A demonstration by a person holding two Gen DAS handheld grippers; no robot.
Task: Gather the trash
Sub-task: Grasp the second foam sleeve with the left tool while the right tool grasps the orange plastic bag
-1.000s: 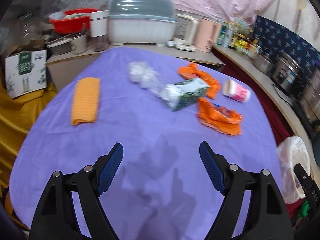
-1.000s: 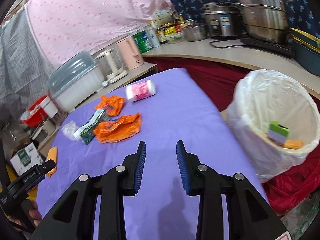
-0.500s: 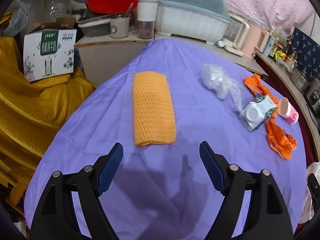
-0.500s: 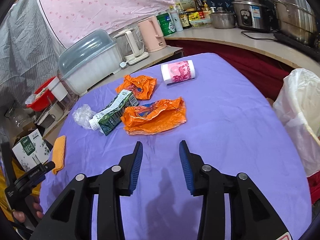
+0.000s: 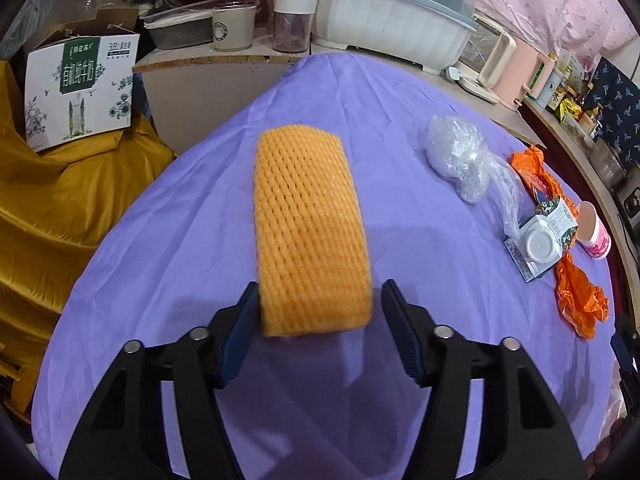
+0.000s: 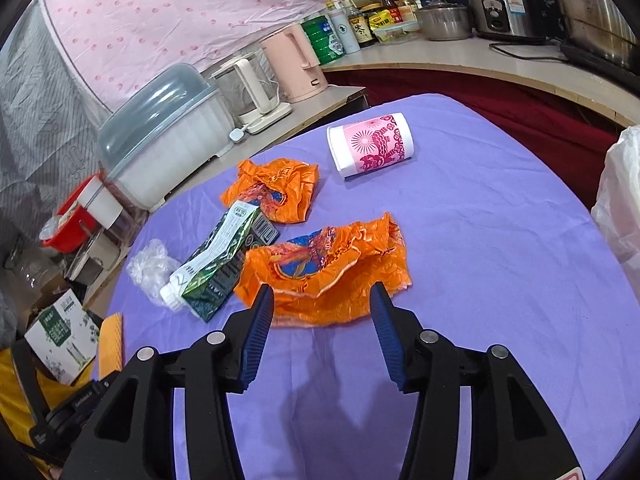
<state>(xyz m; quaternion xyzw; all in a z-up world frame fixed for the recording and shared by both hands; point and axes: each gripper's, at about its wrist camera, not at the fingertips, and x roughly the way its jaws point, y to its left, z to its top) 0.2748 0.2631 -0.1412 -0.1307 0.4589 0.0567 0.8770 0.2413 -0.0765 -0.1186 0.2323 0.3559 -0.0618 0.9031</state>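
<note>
Closing my left gripper (image 5: pixel 316 316) around the near end of an orange foam-net sleeve (image 5: pixel 310 232) lying on the purple tablecloth (image 5: pixel 420 208); opening my right gripper (image 6: pixel 322 312), still empty, over a crumpled orange plastic wrapper (image 6: pixel 324 268).

Left hand-held gripper (image 5: pixel 316 332) closing around foam net (image 5: pixel 308 232).
</note>
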